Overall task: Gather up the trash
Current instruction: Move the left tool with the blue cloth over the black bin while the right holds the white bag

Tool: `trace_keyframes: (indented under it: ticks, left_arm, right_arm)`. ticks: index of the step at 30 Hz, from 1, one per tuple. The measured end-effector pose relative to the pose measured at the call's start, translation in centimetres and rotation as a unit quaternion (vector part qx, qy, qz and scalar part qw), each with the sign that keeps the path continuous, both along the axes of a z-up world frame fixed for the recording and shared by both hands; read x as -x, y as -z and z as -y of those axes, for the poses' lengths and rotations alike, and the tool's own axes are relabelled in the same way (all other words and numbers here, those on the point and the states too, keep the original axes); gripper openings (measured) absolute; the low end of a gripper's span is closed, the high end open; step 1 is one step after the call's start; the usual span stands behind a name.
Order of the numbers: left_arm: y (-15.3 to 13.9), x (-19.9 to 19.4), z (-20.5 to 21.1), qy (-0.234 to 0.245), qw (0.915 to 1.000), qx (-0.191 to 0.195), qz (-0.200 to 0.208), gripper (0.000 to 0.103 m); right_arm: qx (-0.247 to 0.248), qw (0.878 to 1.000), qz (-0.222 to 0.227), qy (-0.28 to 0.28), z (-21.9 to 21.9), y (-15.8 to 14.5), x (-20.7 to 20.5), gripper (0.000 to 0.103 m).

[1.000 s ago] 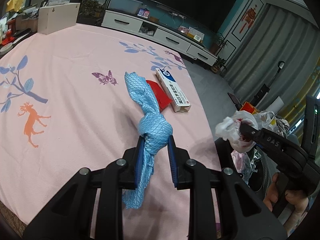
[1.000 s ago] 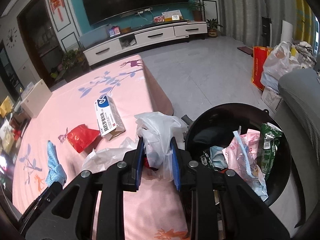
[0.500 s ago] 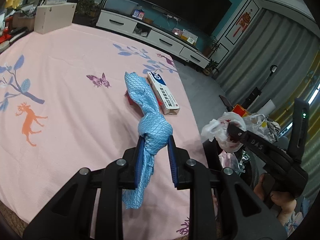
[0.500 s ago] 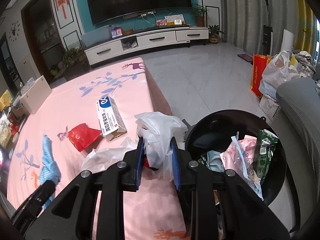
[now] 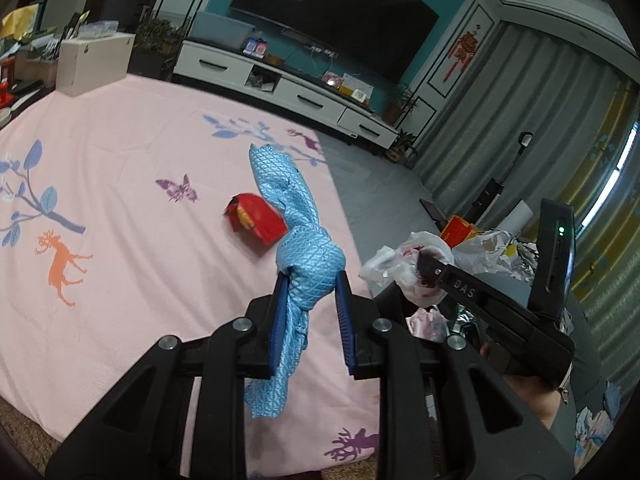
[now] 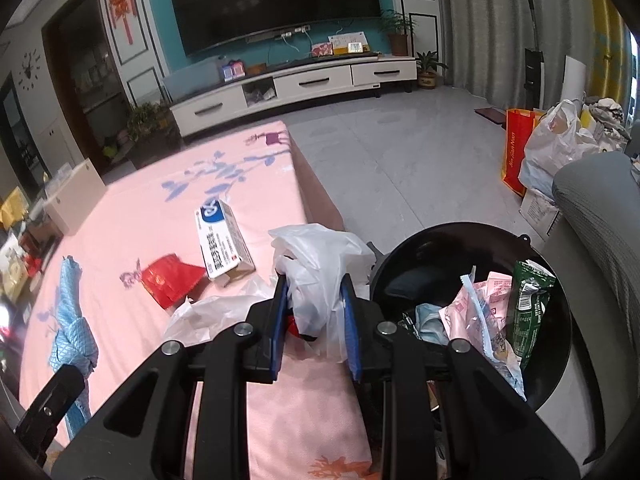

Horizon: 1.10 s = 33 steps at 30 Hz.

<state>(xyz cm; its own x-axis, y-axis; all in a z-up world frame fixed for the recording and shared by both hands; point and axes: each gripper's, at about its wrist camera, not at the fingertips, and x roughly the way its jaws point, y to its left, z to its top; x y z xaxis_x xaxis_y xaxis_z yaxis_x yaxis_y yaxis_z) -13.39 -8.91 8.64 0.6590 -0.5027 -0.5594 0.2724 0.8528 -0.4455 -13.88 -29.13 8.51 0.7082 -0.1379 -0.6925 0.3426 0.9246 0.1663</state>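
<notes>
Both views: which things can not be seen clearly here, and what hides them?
- Box, right view: its print is too small to read; in the left view the blue cloth hides it.
- White bag, right view: a red thing inside is veiled by the plastic and the right tool.
- Bin, right view: wrappers cover its bottom.

The left tongs were matte black, a forked frame with four round silver screws and blue ribbed pads. The right tongs matched them. Seen from the left wrist, the right tongs' arm carried white lettering, probably "DAS", a small green light, and bare skin on the hand.
</notes>
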Motion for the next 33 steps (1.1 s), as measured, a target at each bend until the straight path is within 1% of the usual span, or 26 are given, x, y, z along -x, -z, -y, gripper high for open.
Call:
trace_keyframes:
  ticks: [3,5,8,11,13,17,20,24,31,33]
  left_arm:
    - [-0.8,0.4,0.8,0.009,0.9999,-0.002,0.011,0.024]
    - [-1.6,0.8,1.2,0.015,0.9997,-0.001,0.02,0.024]
    - [-2.8,0.9,2.0,0.02,0.9994,0.012,0.026,0.024]
    - [-4.5,1.5,3.3,0.037,0.9979,0.021,0.049,0.024]
    - [-5.5,1.8,4.7,0.051,0.9965,0.023,0.063,0.024]
    - [-6.4,2.4,7.3,0.08,0.9935,0.019,0.079,0.025]
    - [-6.7,2.5,9.1,0.095,0.9918,0.015,0.084,0.025]
    - [-6.0,1.9,11.6,0.117,0.9906,0.005,0.071,0.025]
    - [-3.0,0.7,16.9,0.159,0.9865,-0.026,0.033,0.025]
    - [-2.1,0.3,18.1,0.168,0.9853,-0.027,0.02,0.025]
  right_arm:
    - [-0.002,1.0,0.024,0.004,0.4,-1.4,1.1,0.026]
    - [-0.008,0.999,0.052,0.008,0.7,-2.7,2.3,0.026]
    - [-0.01,0.996,0.091,0.016,1.4,-4.7,4.4,0.026]
    - [-0.007,0.991,0.131,0.034,2.4,-6.7,6.8,0.026]
    - [-0.008,0.987,0.148,0.056,3.4,-7.7,8.4,0.026]
    - [-0.017,0.982,0.166,0.084,5.1,-8.5,10.4,0.026]
    - [-0.016,0.98,0.164,0.11,6.3,-8.3,10.7,0.027]
    - [-0.031,0.979,0.153,0.131,7.9,-7.3,10.7,0.027]
    - [-0.057,0.974,0.114,0.185,11.3,-4.6,10.7,0.027]
    - [-0.077,0.973,0.101,0.192,12.4,-3.5,10.2,0.027]
